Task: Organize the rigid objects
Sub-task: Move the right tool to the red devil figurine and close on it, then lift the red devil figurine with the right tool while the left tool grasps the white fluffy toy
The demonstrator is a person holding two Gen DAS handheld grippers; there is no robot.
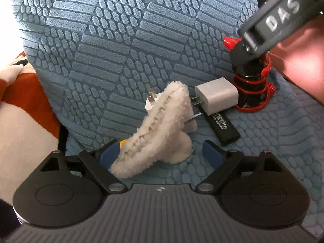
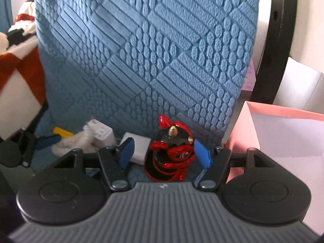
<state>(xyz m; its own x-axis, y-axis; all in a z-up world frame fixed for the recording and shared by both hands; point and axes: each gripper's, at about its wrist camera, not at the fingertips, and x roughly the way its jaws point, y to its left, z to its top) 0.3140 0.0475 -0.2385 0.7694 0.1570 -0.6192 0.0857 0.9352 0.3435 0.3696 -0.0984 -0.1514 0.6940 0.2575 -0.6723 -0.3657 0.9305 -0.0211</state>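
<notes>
Chargers (image 1: pixel 216 95) 2 white, 1 black lighter (image 1: pixel 221 127), 1 figurine (image 2: pixel 172 154) between parted right gripper (image 2: pixel 165 154), left gripper (image 1: pixel 162 154) parted

Both wrist views look low and close along their jaws toward the blue cushion (image 1: pixel 129 40); both share the figurine (image 2: pixel 172 151).

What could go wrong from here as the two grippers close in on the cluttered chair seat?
1. The figurine stands upright between the open right gripper fingers; an uneven squeeze might tip it onto the charger beside it.
2. The fluffy item leans on a second charger; closing the left gripper on it could drag that charger along.
</notes>
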